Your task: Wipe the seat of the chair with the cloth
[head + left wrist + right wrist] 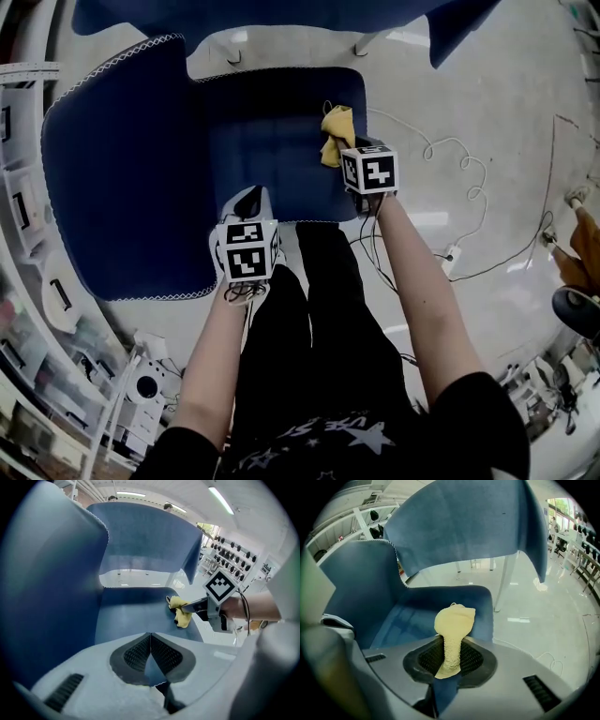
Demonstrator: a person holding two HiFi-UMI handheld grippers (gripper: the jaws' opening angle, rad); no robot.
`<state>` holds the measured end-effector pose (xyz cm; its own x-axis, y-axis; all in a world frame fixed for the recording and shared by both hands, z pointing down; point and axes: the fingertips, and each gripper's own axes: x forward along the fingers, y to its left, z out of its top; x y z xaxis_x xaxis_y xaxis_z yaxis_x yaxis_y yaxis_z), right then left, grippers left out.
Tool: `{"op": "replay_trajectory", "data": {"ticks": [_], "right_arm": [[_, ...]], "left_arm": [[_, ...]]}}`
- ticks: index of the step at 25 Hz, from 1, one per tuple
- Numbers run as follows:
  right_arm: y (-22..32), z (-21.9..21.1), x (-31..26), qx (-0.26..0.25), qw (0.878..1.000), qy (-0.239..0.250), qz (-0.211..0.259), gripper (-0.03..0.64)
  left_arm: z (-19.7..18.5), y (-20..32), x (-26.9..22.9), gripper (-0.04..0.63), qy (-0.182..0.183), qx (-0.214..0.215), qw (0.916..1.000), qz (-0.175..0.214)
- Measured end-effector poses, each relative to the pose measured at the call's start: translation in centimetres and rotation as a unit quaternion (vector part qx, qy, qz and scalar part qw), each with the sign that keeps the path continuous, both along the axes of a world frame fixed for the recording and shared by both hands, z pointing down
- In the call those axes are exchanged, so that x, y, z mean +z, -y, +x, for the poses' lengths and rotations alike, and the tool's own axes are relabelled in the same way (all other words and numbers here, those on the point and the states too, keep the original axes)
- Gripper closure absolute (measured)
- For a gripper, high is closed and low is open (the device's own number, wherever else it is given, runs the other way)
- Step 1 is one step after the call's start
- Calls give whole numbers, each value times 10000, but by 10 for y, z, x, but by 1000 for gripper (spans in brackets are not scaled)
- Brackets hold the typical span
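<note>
The blue chair seat (272, 150) fills the upper middle of the head view, with an armrest (112, 169) to its left. A yellow cloth (336, 134) hangs over the seat's right side, and my right gripper (354, 159) is shut on it. In the right gripper view the cloth (452, 634) is pinched between the pads, its free end bunched above the seat (422, 616). My left gripper (249, 208) hovers over the seat's front left edge, shut with nothing in it. The left gripper view shows the seat (131, 616), the cloth (180, 611) and the right gripper (194, 605).
The chair's blue backrest (464, 527) rises behind the seat. A white cable (450, 159) lies curled on the pale floor to the right. White shelving (28, 216) stands along the left. The person's black-trousered legs (319, 337) stand just in front of the seat.
</note>
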<state>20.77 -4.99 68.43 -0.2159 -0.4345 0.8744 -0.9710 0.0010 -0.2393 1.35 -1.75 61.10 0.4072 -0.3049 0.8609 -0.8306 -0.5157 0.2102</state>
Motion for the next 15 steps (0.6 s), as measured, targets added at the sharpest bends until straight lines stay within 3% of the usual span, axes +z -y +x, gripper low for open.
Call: {"op": "replay_trajectory", "data": {"ticks": [7,15], "right_arm": [[-25,38,0,351,9991,-235,-100,551],[-60,65,-13,551,9949,-812,-238,551]], "left_arm": [[9,-19,3,575,-6,-34,9999,-148],[2,-28,-10,575,-213,43,9998,32]]}}
